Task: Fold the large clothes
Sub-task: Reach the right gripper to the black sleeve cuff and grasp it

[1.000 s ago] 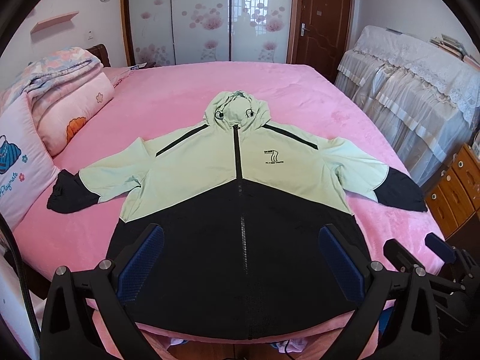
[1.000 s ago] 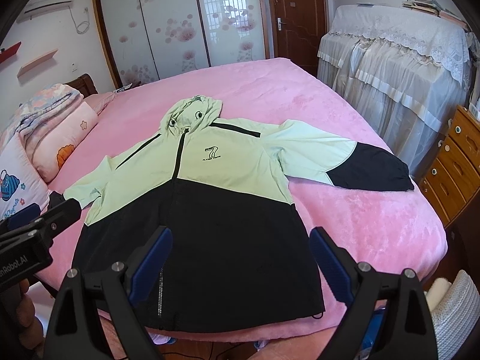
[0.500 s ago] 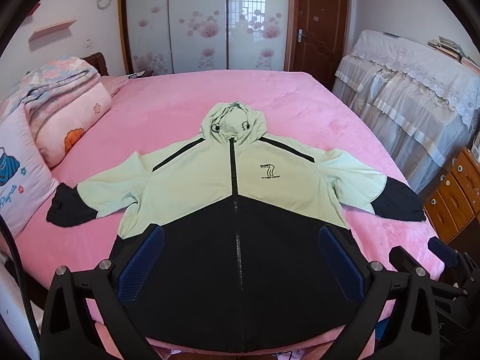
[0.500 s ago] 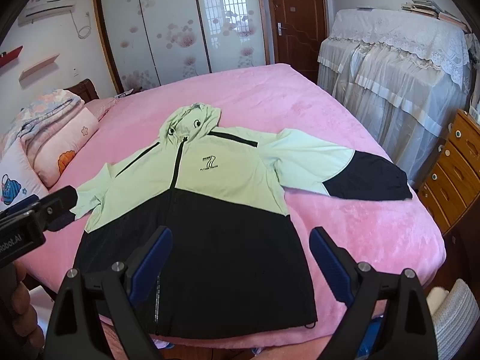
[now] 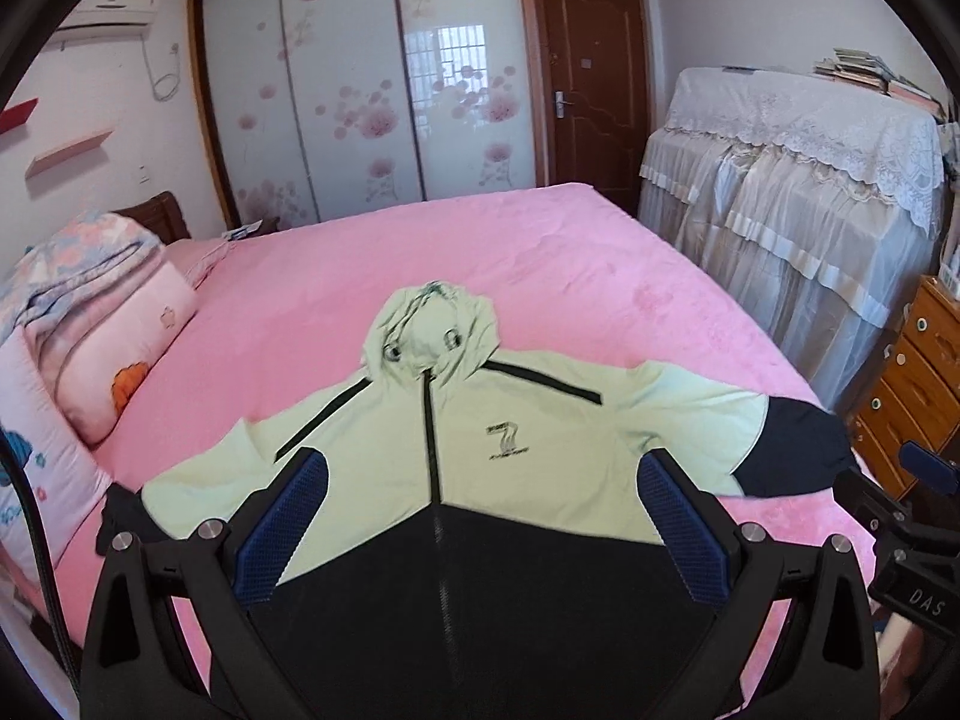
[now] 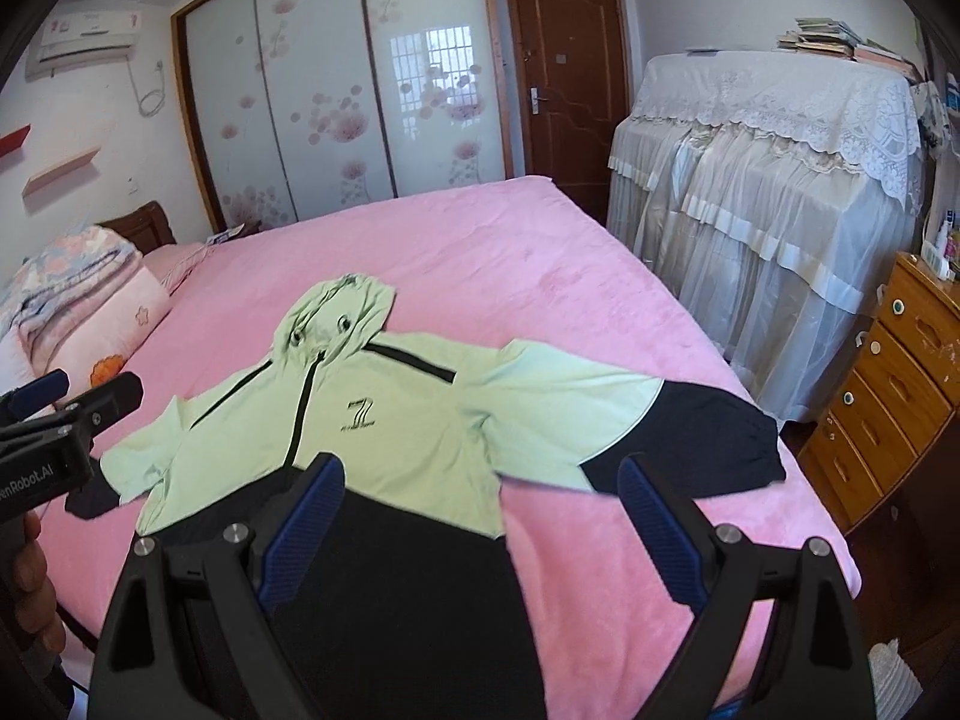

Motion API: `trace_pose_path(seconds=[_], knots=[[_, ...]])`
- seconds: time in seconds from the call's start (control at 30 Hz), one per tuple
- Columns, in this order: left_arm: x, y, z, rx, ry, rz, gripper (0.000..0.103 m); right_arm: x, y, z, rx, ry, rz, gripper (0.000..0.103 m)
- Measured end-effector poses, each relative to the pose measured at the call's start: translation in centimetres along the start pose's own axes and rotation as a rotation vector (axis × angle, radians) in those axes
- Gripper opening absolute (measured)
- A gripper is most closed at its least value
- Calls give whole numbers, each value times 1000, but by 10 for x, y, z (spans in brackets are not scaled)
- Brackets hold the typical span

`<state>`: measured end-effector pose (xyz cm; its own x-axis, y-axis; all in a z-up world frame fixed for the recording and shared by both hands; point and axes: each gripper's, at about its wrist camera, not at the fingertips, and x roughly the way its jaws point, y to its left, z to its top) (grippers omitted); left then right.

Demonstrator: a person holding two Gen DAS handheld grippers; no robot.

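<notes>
— On the pink bed, where's the jacket?
— Flat, zipped, hood away from me. I see left tongs and right tongs spread wide above its hem, holding nothing.

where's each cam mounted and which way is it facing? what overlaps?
Left wrist: on the left gripper, at the foot of the bed, looking along the open fingers at the jacket and wardrobe; the right gripper shows at the right edge.
Right wrist: on the right gripper, further right, same heading, open fingers; the left gripper and a hand show at the left edge.
Shared: jacket, bed, wardrobe, door, dresser.
</notes>
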<state>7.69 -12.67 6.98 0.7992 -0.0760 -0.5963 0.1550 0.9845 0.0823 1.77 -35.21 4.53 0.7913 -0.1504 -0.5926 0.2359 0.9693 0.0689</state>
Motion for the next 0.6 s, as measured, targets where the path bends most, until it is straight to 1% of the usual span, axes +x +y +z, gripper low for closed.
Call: trace_pose_path(seconds=[0.13, 0.23, 0.33, 0.47, 0.53, 0.6], knots=[[18, -21, 24, 18, -20, -26, 103, 8, -25, 20, 25, -35, -43, 93], [32, -36, 36, 21, -32, -65, 103, 18, -48, 31, 44, -51, -80, 93], [53, -55, 48, 37, -30, -72, 102, 34, -73, 38, 78, -37, -112, 93], [88, -86, 58, 82, -29, -79, 102, 58, -118, 44, 134, -8, -184, 93], [107, -97, 56, 84, -25, -91, 103, 69, -137, 40, 160, 19, -220, 93], [129, -109, 49, 79, -1, -94, 103, 84, -162, 36, 194, 59, -254, 93]])
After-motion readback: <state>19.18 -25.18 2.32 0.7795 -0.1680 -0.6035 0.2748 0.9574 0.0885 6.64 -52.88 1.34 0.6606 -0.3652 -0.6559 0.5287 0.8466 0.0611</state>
